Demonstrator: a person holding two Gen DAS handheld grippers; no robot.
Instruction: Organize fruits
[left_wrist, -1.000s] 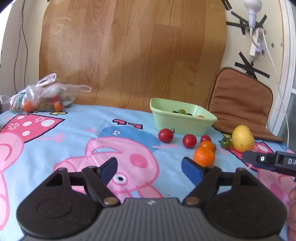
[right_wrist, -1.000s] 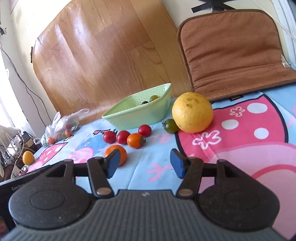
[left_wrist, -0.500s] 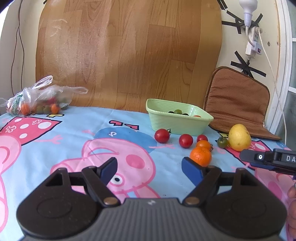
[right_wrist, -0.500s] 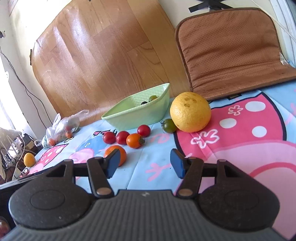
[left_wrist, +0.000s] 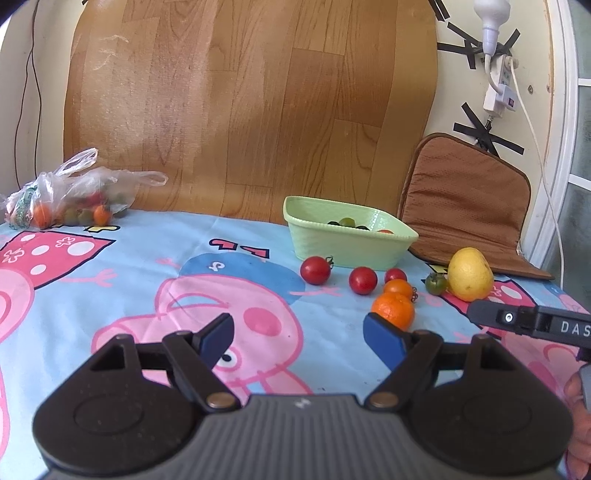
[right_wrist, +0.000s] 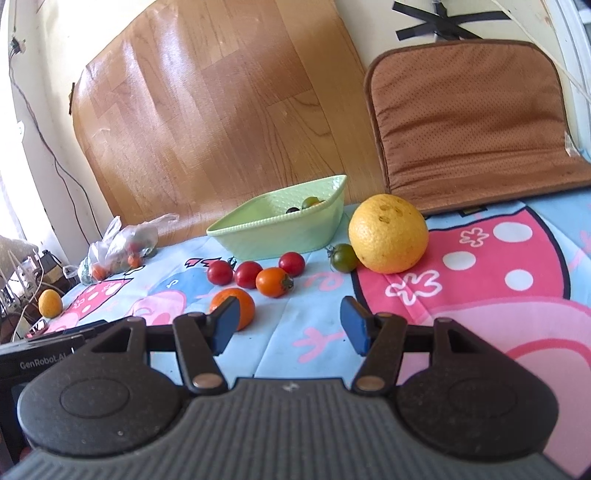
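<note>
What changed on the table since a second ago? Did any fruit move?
Nothing really changed. Both grippers, left and right, stay open and empty, hovering over the cartoon cloth. The tomatoes, the small orange and the green bowl sit where they were.

Three red tomatoes (right_wrist: 220, 272), one orange tomato (right_wrist: 273, 282), one green tomato (right_wrist: 343, 257), one mandarin (right_wrist: 240, 308), one basket (right_wrist: 273, 236).

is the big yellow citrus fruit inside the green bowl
No, the big yellow citrus fruit sits on the cloth beside the green bowl, next to a small green tomato.
</note>
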